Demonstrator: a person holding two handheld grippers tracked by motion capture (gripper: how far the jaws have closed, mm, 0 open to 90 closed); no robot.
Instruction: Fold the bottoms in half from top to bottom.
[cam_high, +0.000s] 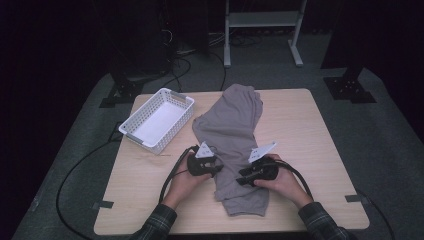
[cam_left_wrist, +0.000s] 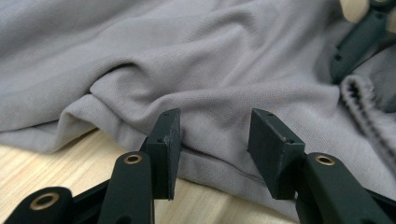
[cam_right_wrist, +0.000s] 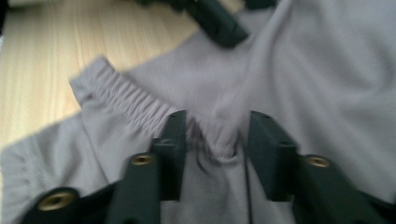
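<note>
Clearly soft and limp, the grey trousers (cam_high: 231, 130) will sag, so we should pinch their elastic waistband (cam_right_wrist: 126, 100) with our left gripper (cam_left_wrist: 215, 140) and right gripper (cam_right_wrist: 215, 140), both unclenched now.

High view looks down; gripper views close on shared grey garment (cam_high: 235, 135).

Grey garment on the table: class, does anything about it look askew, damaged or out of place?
The garment is rumpled and lies slantwise, its far end hanging over the table's back edge. Its gathered waistband is bunched between the right claw's jaws. No tear or stain shows. The basket sits askew too.
</note>
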